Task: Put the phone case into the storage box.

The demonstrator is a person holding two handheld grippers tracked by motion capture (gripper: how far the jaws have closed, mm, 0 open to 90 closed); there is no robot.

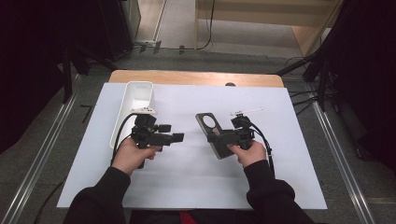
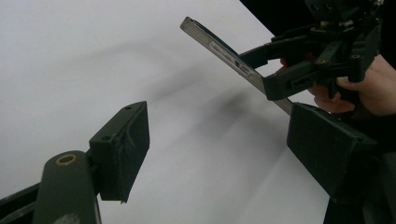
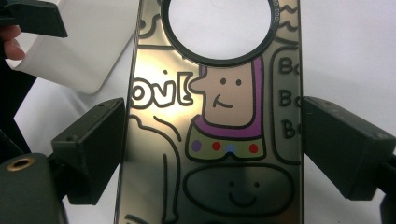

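Black right claw (image 3: 205, 140): clamped on the two long edges of the phone case (image 3: 215, 121), one pad on each side, the case held clear of the surface.
Phone case: glossy, with cartoon figures and a round camera hole; in the high view (image 1: 215, 135) it lies in front of the right hand, hole end pointing away from the person.
Left claw (image 2: 219, 140): let go, nothing between its pads, aimed across at the case (image 2: 233, 63) and short of it.
White tray (image 1: 135, 105): on the surface just beyond the left hand, apparently with nothing in it.
White surface (image 1: 196, 182): covers the table under both hands.
Thin white stick (image 1: 247, 111): lies on the surface beyond the right claw, apart from the case.
Risk, slip: the pads grip only narrow, shiny edges; a nudge from the left claw could, I judge, twist the case out.
Risk, drop: should the right claw loosen before the left one closes, the case would likely fall flat onto the surface.
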